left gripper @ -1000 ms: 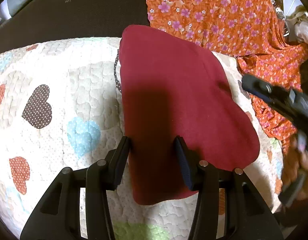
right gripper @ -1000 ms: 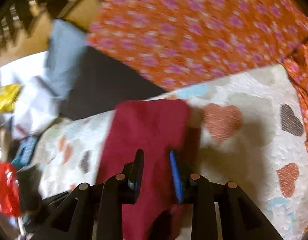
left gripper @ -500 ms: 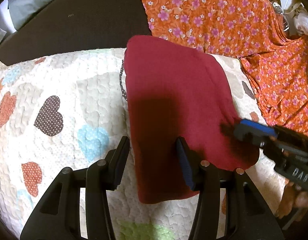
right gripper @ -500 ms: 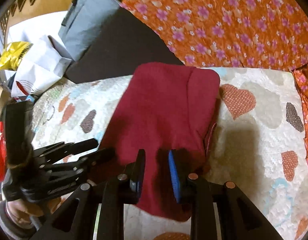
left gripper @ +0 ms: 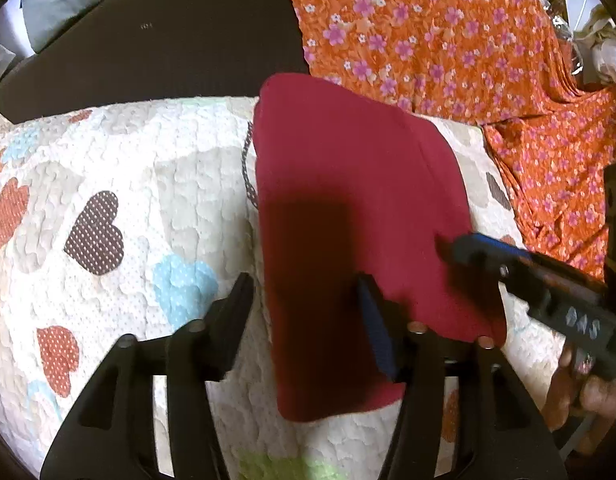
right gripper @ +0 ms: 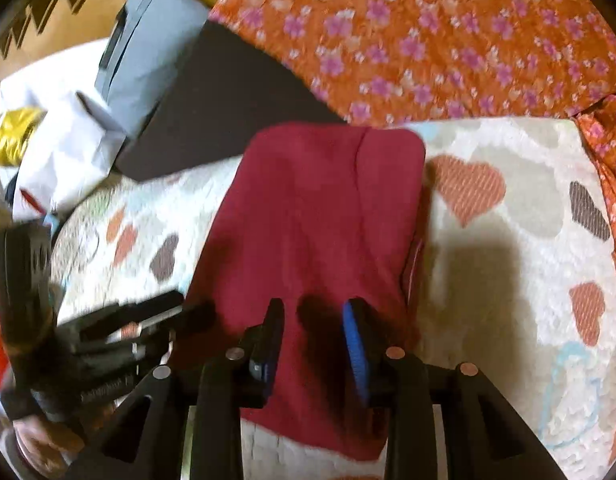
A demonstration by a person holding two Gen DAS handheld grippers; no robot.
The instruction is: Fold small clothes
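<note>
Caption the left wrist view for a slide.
Open left gripper straddles the dark red folded cloth on a heart-print quilt; right gripper at its edge.

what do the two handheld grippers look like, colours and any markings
Both are black plastic with triangular cut-outs in the frame and small round silver pins at the joints. The left gripper has two flat tapered fingers, the right one lined with a blue pad. The right gripper has blue pads on both fingers, and pale lettering, too blurred to read, marks its side. No cables show.
</note>
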